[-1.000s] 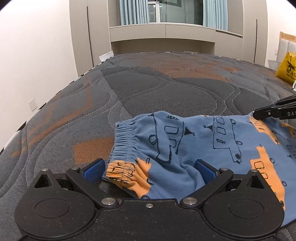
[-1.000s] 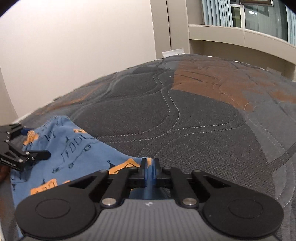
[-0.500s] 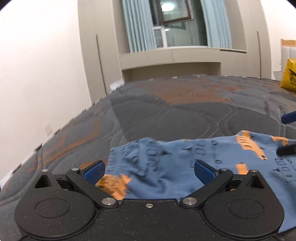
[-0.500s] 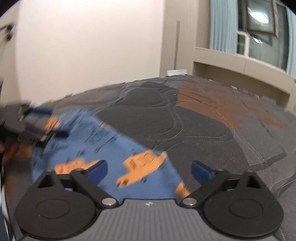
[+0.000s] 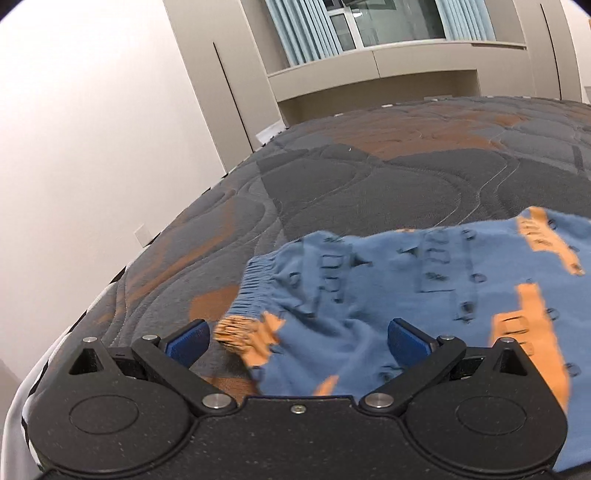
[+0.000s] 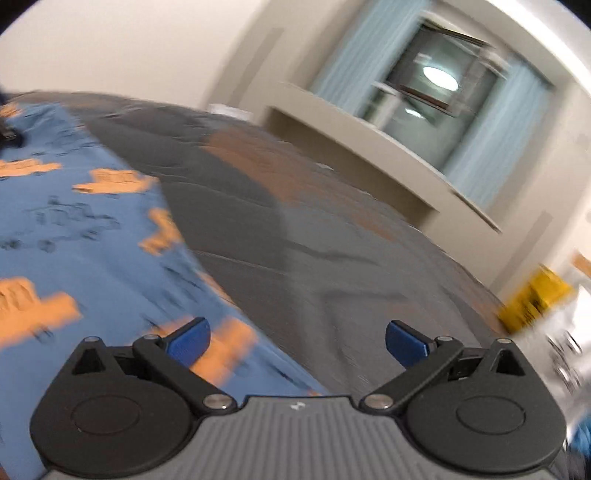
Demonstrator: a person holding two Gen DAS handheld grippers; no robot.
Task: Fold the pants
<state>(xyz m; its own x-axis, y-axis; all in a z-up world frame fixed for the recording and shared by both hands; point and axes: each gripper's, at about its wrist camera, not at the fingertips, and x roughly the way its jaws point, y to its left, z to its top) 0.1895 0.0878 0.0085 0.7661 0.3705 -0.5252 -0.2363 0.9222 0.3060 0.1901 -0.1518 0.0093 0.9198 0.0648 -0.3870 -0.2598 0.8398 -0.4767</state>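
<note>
Blue pants (image 5: 424, 295) with orange and black prints lie folded on the grey and orange quilted mattress (image 5: 369, 177). Their gathered waistband (image 5: 255, 284) faces left in the left wrist view. My left gripper (image 5: 297, 341) is open just above the waistband corner, its blue pads (image 5: 186, 341) apart and not pressing the cloth. In the right wrist view the pants (image 6: 74, 240) spread over the left half. My right gripper (image 6: 297, 343) is open wide over the cloth's right edge, holding nothing. The view is blurred and tilted.
A pale wall (image 5: 92, 147) runs close along the mattress's left edge. Beige cabinets and a curtained window (image 5: 369, 33) stand behind the bed. A yellow bag (image 6: 532, 299) sits at the mattress's far right.
My right gripper let go of the pants' edge, opened wide and swung right with a roll. My left gripper stayed open and drew back a little, tilting up.
</note>
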